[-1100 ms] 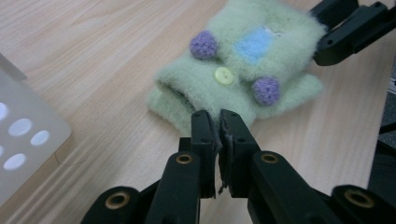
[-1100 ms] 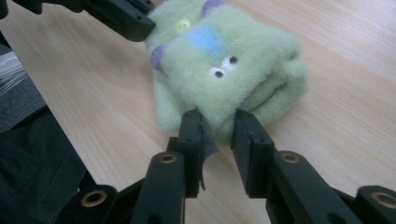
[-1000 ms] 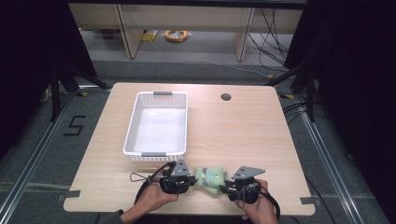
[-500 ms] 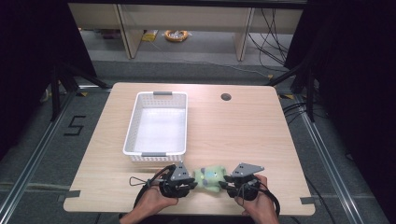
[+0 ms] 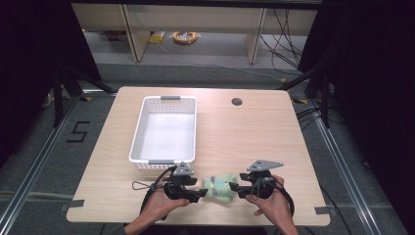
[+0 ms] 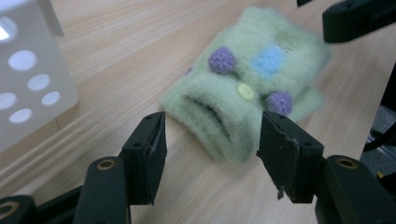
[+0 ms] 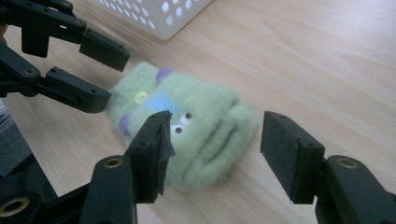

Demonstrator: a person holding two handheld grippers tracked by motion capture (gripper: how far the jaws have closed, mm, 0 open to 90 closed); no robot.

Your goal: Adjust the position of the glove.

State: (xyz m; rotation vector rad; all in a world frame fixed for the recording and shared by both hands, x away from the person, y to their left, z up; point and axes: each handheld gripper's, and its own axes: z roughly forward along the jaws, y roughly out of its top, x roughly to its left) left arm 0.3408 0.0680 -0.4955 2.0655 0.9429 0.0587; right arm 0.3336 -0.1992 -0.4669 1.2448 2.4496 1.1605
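Observation:
A fuzzy green toy [image 5: 220, 185] with purple bobbles, a blue patch and a yellow button lies flat on the wooden table [image 5: 254, 132] near its front edge. My left gripper [image 5: 197, 190] is at the toy's left end and my right gripper [image 5: 236, 188] at its right end, pointing at each other. In the left gripper view the toy [image 6: 243, 84] has its folded end between the left gripper [image 6: 210, 135] pads, which stand off it. In the right gripper view the toy [image 7: 205, 112] lies between the right gripper [image 7: 215, 135] pads, untouched. Both pairs of jaws have just been opening.
A white perforated basket [image 5: 166, 161], with nothing in it, stands just behind the left hand. A round cable hole [image 5: 237, 102] is at the table's back right. A black cable loop [image 5: 139, 186] trails left of the left gripper. The table's front edge is close under both hands.
Both grippers had their jaws closed on the toy's ends; now both pairs stand apart and off it. The right gripper has drawn back a little to the right. The toy stays put.

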